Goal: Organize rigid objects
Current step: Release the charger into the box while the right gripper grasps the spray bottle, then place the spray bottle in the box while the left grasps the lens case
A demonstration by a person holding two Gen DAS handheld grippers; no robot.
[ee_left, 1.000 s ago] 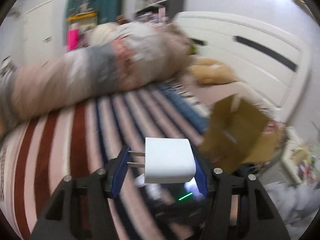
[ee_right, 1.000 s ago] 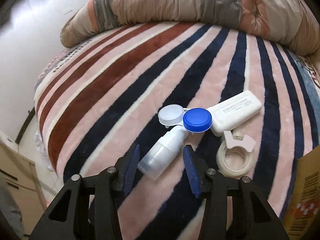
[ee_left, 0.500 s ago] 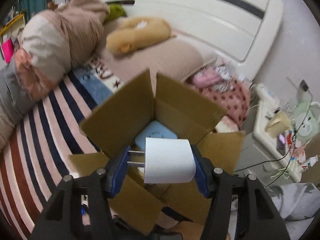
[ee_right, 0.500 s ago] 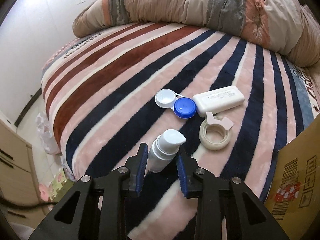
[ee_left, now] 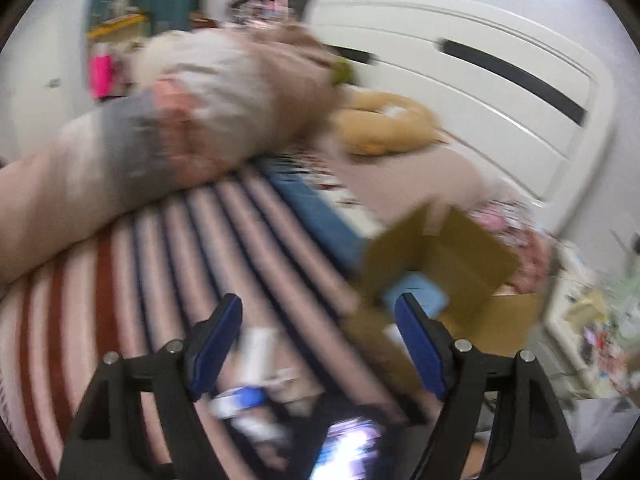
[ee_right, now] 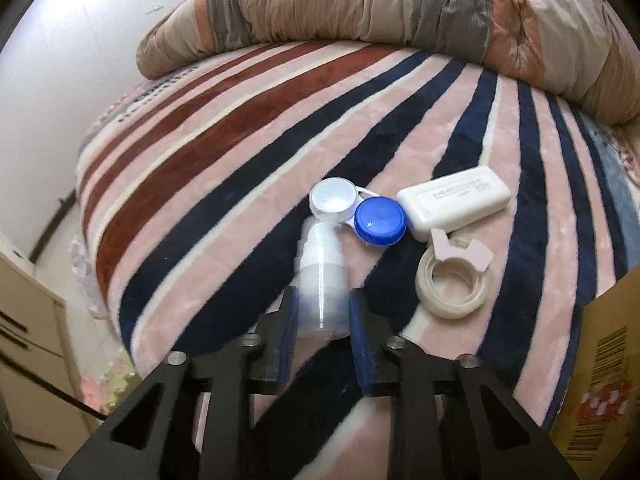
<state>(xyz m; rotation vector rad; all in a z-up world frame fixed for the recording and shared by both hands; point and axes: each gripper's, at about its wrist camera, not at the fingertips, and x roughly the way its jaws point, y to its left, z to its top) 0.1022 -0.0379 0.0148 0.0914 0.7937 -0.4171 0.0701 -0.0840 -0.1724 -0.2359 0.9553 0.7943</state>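
My right gripper is shut on a clear pump bottle and holds it above the striped blanket. Beyond it lie a white and blue contact lens case, a white rectangular case and a tape roll. My left gripper is open and empty over the blanket. The left wrist view is blurred. An open cardboard box with a light blue item inside stands to its right.
A rolled quilt lies across the far side of the bed. A yellow plush toy and the white headboard are behind the box. The box's edge shows at the right. A cluttered nightstand stands beside the bed.
The left gripper let go of the white charger at the box, opened, and swung back left over the blanket. The right gripper, shut on the pump bottle, lifted it.
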